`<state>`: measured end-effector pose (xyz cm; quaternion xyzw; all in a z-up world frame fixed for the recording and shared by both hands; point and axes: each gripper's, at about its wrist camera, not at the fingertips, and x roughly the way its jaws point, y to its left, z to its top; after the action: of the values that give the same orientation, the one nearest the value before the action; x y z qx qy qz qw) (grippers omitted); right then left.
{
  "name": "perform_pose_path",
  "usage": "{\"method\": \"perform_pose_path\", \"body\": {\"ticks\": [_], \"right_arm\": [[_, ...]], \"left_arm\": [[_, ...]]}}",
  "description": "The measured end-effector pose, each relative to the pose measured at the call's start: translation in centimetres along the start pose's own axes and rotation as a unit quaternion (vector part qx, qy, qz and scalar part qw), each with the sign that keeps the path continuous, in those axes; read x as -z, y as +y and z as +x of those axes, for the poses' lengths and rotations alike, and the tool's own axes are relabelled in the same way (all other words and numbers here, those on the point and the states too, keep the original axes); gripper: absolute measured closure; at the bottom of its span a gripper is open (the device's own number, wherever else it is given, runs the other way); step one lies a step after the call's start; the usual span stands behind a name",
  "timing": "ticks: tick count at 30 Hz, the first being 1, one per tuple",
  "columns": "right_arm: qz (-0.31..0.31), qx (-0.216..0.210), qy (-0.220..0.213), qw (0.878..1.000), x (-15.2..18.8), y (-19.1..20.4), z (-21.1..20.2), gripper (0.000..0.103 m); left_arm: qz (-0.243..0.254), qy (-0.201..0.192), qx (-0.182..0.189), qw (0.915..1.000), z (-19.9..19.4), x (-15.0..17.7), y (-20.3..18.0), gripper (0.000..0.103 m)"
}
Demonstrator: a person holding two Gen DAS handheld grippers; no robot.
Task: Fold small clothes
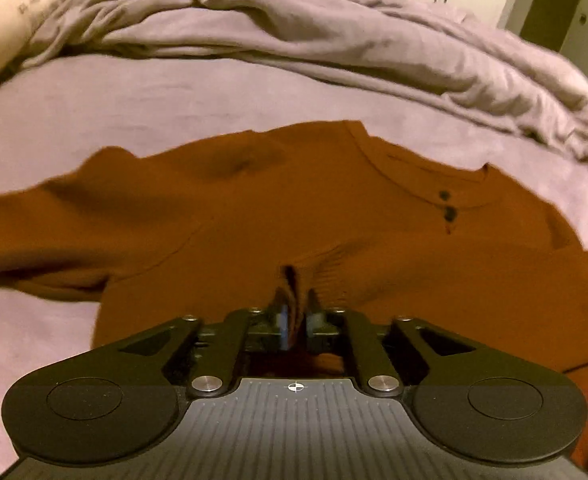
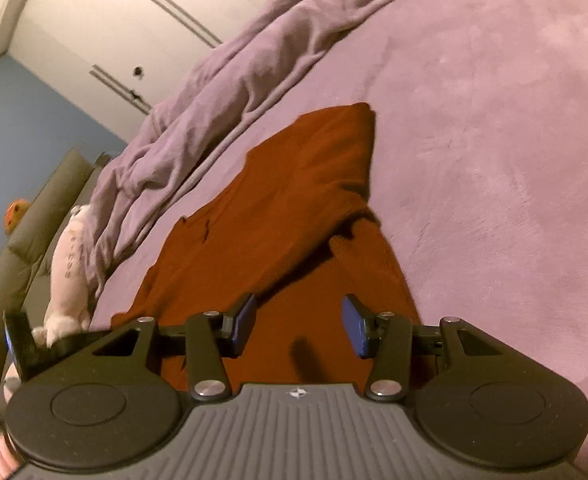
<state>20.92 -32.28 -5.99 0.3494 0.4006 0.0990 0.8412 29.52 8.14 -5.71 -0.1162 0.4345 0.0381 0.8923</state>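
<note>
Left wrist: left hand-held gripper (image 1: 294, 316) pinches ribbed rust knit shirt (image 1: 334, 216); right hand-held gripper (image 2: 298, 320) spread wide.

Lilac bed and bedroom surroundings

A lilac bed sheet (image 1: 93, 100) fills most of both views. A rumpled lilac duvet (image 1: 334, 40) lies across the top of the left wrist view. White wardrobe doors (image 2: 105, 20) and a blue wall (image 2: 25, 128) occupy the right wrist view's upper left; a pale stuffed toy (image 2: 69, 264) sits at left.
</note>
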Motion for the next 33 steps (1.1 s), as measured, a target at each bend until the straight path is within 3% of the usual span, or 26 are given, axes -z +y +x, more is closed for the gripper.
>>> {"method": "perform_pose_path", "body": {"ticks": [1, 3, 5, 8, 11, 12, 13, 15, 18, 20, 24, 27, 33], "right_arm": [[0.01, 0.002, -0.001, 1.0, -0.3, -0.1, 0.4, 0.056], [0.024, 0.001, -0.008, 1.0, -0.6, -0.2, 1.1, 0.056], [0.044, 0.003, -0.016, 0.999, -1.0, -0.4, 1.9, 0.056], [0.079, -0.002, -0.042, 0.996, -1.9, -0.6, 3.0, 0.057], [0.105, 0.008, -0.041, 0.994, -2.7, -0.8, 4.7, 0.072], [0.106, 0.017, -0.038, 0.993, -2.9, -0.8, 5.2, 0.087], [0.102, 0.025, -0.032, 0.994, -3.1, -0.8, 5.8, 0.094], [0.079, 0.034, -0.031, 0.996, -3.5, -0.2, 6.0, 0.096], [0.036, 0.037, -0.07, 0.996, -3.3, 1.1, 4.6, 0.096], [0.006, 0.04, -0.094, 0.995, -2.7, 1.9, 3.9, 0.096], [-0.058, 0.104, -0.067, 0.991, -1.8, 2.3, 5.8, 0.096], [-0.092, 0.114, -0.065, 0.987, -1.6, 2.7, 6.0, 0.096], [-0.129, 0.134, -0.056, 0.981, -1.8, 3.4, 6.1, 0.096]], "left_arm": [[-0.005, -0.001, 0.011, 0.9999, 0.2, 0.0, 0.6, 0.069], [-0.023, 0.001, 0.034, 0.9992, 0.8, -0.1, 1.2, 0.071], [-0.037, 0.007, 0.042, 0.9984, 1.3, -0.4, 1.1, 0.091], [-0.022, -0.002, 0.032, 0.9992, 1.2, -0.8, 0.9, 0.096], [0.016, -0.029, 0.02, 0.9993, 0.6, -1.6, 0.1, 0.097], [0.029, -0.043, 0.016, 0.9985, 0.3, -2.0, -0.3, 0.097], [0.037, -0.053, 0.016, 0.9978, -0.1, -2.4, -0.5, 0.097], [0.054, -0.079, 0.015, 0.9952, -0.9, -3.4, -1.1, 0.097], [0.061, -0.113, 0.022, 0.9915, -1.9, -4.7, -1.3, 0.097], [0.069, -0.123, 0.004, 0.99, -1.6, -4.9, -1.2, 0.097], [0.089, -0.068, -0.034, 0.9931, 2.0, -3.6, -0.7, 0.096], [0.079, -0.023, -0.033, 0.9961, 3.8, -2.0, 0.6, 0.096], [0.045, -0.039, -0.017, 0.9981, 3.5, -2.4, 1.8, 0.096]]}}
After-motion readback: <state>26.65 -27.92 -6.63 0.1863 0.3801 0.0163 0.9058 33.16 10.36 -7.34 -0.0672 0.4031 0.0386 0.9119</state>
